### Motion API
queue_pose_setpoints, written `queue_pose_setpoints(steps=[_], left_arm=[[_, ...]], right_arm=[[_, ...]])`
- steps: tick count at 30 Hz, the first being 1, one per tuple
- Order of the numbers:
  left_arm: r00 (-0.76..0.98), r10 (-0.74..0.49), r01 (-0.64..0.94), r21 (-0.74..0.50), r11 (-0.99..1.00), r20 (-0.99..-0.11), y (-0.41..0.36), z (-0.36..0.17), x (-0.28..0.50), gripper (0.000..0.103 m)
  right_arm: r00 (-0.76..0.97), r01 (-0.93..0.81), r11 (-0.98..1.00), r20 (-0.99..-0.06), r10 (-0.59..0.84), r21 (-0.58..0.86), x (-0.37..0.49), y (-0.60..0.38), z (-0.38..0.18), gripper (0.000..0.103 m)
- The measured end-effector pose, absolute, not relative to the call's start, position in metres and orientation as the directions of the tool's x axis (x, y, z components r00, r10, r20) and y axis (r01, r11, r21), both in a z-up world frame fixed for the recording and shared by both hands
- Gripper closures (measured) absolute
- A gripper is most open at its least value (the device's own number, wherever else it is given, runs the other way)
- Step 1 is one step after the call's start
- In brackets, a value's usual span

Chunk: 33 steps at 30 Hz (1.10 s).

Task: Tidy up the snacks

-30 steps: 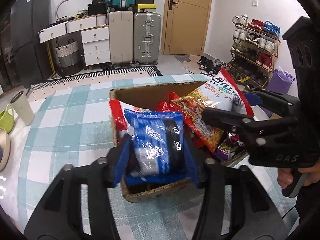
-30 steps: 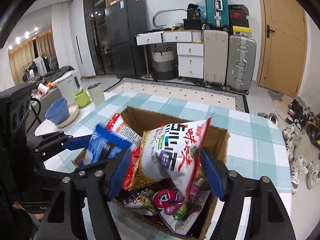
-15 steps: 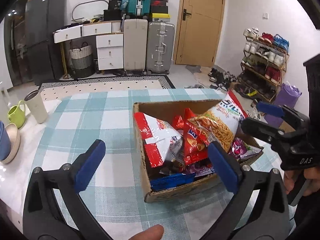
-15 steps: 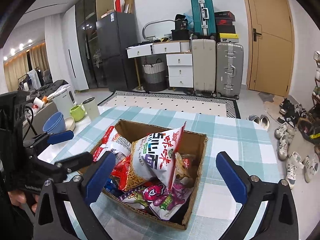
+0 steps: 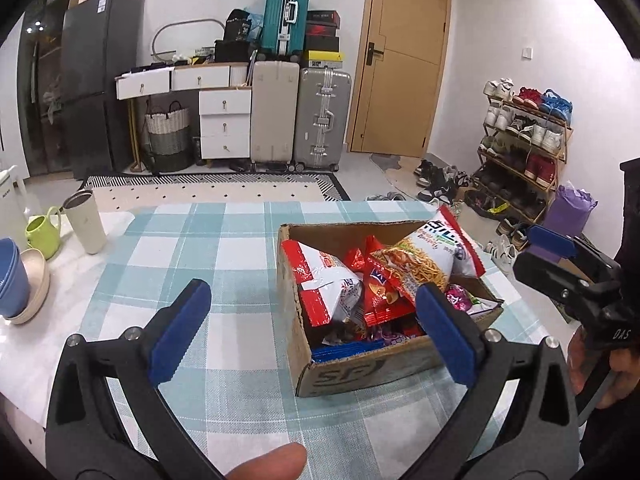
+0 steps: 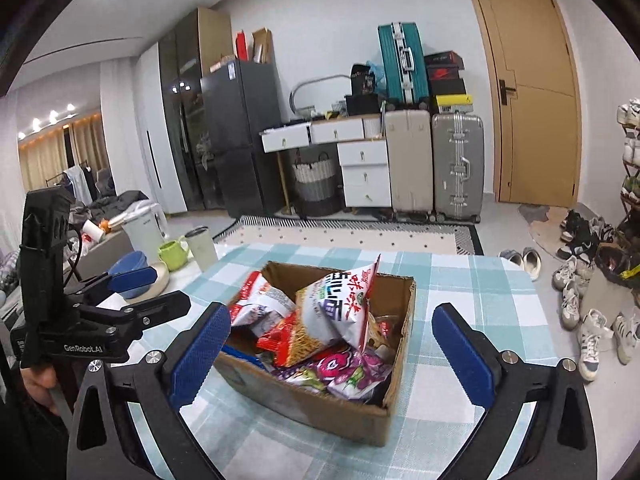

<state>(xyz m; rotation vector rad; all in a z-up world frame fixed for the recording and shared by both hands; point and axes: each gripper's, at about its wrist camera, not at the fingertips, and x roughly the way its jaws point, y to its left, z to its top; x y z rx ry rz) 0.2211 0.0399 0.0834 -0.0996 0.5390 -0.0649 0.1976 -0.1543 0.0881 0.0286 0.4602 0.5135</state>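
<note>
Both my grippers have their jaws spread wide with nothing between them: the left gripper (image 5: 312,332) fills the lower part of its view, the right gripper (image 6: 332,344) the lower part of its own. One cardboard box (image 5: 372,370) sits on the checked surface (image 5: 168,252), right of centre in the left view. I count about six snack bags in it: a red-and-white bag (image 5: 324,284), a large noodle-print bag (image 6: 340,304) leaning upright, a red bag (image 5: 380,292), a purple bag (image 6: 340,368), a flat blue packet (image 5: 348,350) against the near wall, and more I cannot separate. At left stand one green mug (image 5: 40,232), one white tumbler (image 5: 86,222) and two or three stacked bowls (image 5: 16,284). A second ago each gripper clamped a bag; now both bags lie in the box and the jaws have pulled back.
</note>
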Motion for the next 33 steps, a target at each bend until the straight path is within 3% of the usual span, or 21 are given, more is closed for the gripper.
queue_pose_setpoints(steps=[11,33], left_arm=[[0.894,-0.089,0.049,-0.101,0.994,-0.44,0.034,0.094,0.152,0.001],[0.912,-0.037,0.006,-0.077,0.997,-0.408,0.037,0.018,0.117,0.001]], right_arm=[[0.792,-0.475,0.872,-0.374,0.482,0.118,0.128,-0.165,0.08,0.001],[0.842,-0.452,0.889,-0.293,0.453,0.074,0.086,-0.172,0.023,0.001]])
